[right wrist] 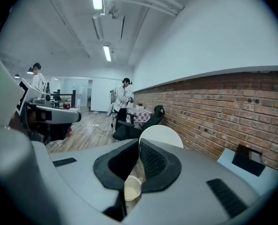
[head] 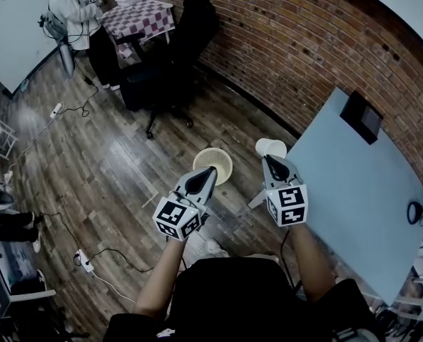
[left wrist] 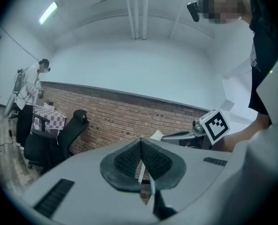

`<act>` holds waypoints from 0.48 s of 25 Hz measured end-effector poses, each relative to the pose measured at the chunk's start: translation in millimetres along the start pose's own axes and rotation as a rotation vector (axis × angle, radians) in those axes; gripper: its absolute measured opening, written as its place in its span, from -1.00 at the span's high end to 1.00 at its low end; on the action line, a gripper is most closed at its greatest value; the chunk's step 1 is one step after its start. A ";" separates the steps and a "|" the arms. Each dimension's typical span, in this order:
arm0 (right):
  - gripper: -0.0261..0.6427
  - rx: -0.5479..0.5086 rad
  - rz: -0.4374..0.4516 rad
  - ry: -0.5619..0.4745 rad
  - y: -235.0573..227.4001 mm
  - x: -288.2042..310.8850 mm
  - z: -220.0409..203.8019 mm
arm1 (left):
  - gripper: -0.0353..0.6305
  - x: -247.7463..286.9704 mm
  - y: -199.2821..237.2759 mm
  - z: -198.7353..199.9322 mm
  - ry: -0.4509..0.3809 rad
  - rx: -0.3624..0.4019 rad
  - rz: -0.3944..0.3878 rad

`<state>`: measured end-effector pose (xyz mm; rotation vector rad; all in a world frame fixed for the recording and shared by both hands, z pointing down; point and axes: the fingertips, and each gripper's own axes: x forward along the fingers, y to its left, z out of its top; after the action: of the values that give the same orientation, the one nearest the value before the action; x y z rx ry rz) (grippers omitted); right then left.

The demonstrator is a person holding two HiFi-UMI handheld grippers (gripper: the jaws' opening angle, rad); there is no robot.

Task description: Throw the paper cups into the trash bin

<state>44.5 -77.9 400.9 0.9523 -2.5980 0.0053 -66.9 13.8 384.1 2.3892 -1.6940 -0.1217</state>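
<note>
Person [head: 72, 9] by a checkered table [head: 140, 16] far left, black office chair [head: 179, 48], left claw [head: 210, 170] pinched shut, its tip overlapping the mesh trash bin [head: 222, 159] on the floor (black-and-white marker cubes on both claws), right claw [head: 267, 159] gripping a white paper cup [head: 272, 147] by its rim, pale table [head: 354, 191] rightmost.

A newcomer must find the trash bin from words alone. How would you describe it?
On the wooden floor beside the pale blue table, the trash bin shows just past the left gripper. It is the only round, cream, mesh-walled basket, wider than the white paper cup in the right gripper.
</note>
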 end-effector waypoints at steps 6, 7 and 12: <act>0.87 -0.015 -0.001 -0.010 28.3 18.5 15.3 | 0.88 -25.7 34.7 3.0 -0.007 -0.003 0.013; 0.87 -0.012 -0.002 -0.012 31.1 20.2 16.8 | 0.88 -28.0 37.4 3.5 -0.009 -0.001 0.010; 0.87 -0.003 0.004 -0.020 42.7 24.4 25.2 | 0.88 -36.0 49.0 6.3 -0.024 -0.014 0.020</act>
<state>-7.9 -63.4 391.1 0.9504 -2.6170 -0.0074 -125.4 31.4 386.7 2.3692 -1.7216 -0.1596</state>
